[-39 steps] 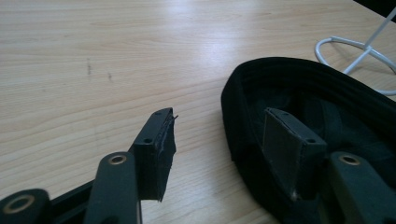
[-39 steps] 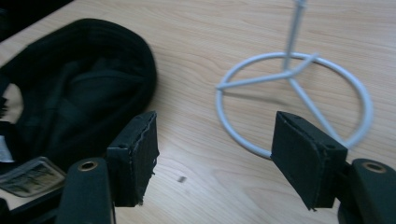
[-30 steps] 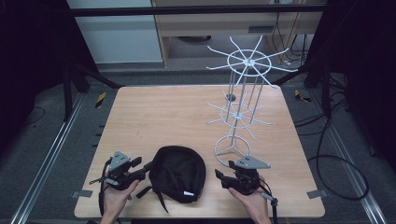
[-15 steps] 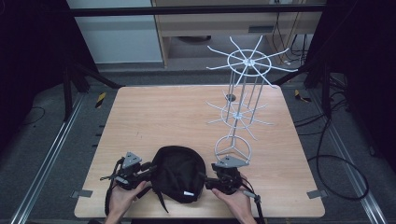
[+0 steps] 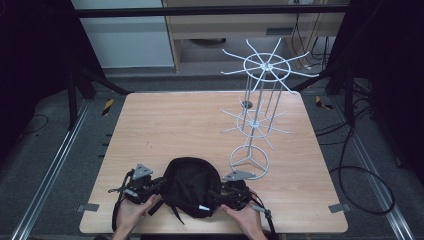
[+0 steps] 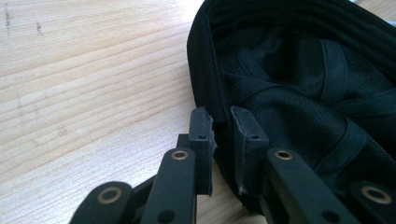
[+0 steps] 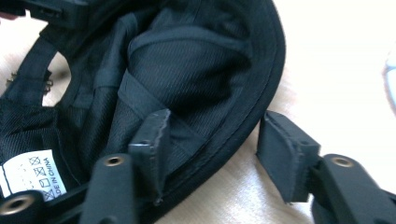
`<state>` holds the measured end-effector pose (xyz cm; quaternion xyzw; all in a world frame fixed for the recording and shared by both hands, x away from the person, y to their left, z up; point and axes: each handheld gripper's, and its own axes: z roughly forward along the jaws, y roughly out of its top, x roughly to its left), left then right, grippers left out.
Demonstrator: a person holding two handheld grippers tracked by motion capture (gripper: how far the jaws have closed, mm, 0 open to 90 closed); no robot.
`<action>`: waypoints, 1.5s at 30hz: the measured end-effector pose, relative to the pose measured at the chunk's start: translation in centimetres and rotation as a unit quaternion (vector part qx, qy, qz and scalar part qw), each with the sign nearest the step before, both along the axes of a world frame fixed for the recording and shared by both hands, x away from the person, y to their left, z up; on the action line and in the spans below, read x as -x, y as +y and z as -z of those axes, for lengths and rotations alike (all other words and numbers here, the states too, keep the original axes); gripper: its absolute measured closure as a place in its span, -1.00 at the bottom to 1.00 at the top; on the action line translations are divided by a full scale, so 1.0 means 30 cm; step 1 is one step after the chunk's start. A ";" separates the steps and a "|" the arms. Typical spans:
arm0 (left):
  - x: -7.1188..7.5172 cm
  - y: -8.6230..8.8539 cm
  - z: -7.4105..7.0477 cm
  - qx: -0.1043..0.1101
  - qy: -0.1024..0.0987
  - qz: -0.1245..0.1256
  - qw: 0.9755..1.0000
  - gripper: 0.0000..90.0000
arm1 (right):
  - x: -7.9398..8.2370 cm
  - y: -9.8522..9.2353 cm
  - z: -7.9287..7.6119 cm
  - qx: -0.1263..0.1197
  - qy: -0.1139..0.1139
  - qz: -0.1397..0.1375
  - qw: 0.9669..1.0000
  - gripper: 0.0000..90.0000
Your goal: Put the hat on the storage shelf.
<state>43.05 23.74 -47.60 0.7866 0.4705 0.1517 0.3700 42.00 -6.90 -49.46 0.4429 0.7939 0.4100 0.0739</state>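
Note:
A black cap (image 5: 192, 185) lies upside down near the table's front edge, between my two grippers. My left gripper (image 5: 161, 185) is at its left side. In the left gripper view the left gripper (image 6: 223, 128) has just closed, and its jaws pinch the cap's (image 6: 299, 70) rim. My right gripper (image 5: 220, 192) is at the cap's right side. In the right gripper view the right gripper (image 7: 217, 119) straddles the cap's (image 7: 187, 60) rim, one jaw inside and one outside. Its jaws have just been closing, but the outer pad stands off the rim. A white care label (image 7: 28, 175) shows inside the cap.
A white wire display stand (image 5: 257, 110) with spoked arms stands on the wooden table (image 5: 175, 125) at the right; its ring base (image 5: 249, 160) lies just behind my right gripper. Bare wood stretches behind and left of the cap.
Both hands have come inward to the cap from either side. The left jaws have shut on the rim; the right jaws have narrowed around the opposite rim.

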 end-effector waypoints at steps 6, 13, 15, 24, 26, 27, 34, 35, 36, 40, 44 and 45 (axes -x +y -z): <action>0.002 0.001 -0.003 0.007 0.002 0.004 1.000 0.77 | -0.005 -0.008 0.008 -0.007 0.016 0.013 1.000 0.60; 0.010 -0.015 -0.005 0.012 0.000 0.017 1.000 0.77 | 0.009 -0.044 -0.048 -0.035 -0.038 0.027 0.998 0.77; 0.014 -0.028 -0.006 0.014 -0.001 0.023 1.000 0.77 | 0.028 -0.052 -0.089 -0.033 -0.091 0.024 0.995 0.78; -0.014 -0.065 0.015 0.007 0.005 0.025 1.000 0.76 | 0.087 -0.006 -0.160 -0.027 -0.187 -0.027 0.982 0.80; -0.025 -0.068 0.020 0.011 0.008 0.024 1.000 0.76 | 0.094 0.004 -0.161 -0.025 -0.192 -0.037 0.980 0.80; -0.028 -0.069 0.022 0.013 0.009 0.023 1.000 0.76 | 0.097 0.009 -0.159 -0.025 -0.195 -0.042 0.980 0.79; -0.044 -0.072 0.034 0.017 0.014 0.021 1.000 0.74 | 0.109 0.043 -0.131 -0.015 -0.197 -0.081 0.977 0.79; -0.045 -0.069 0.034 0.017 0.014 0.021 1.000 0.74 | 0.111 0.048 -0.127 -0.013 -0.196 -0.087 0.977 0.79; -0.046 -0.067 0.035 0.019 0.014 0.021 0.999 0.73 | 0.113 0.053 -0.123 -0.010 -0.198 -0.091 0.976 0.79; -0.048 -0.059 0.034 0.021 0.014 0.024 0.999 0.61 | 0.120 0.063 -0.115 -0.003 -0.201 -0.095 0.975 0.79; -0.040 -0.038 0.009 0.040 0.005 0.020 0.999 0.40 | 0.119 0.059 -0.110 0.001 -0.199 -0.088 0.976 0.78; -0.034 -0.030 -0.002 0.049 -0.001 0.019 0.999 0.35 | 0.118 0.057 -0.110 0.000 -0.197 -0.085 0.977 0.78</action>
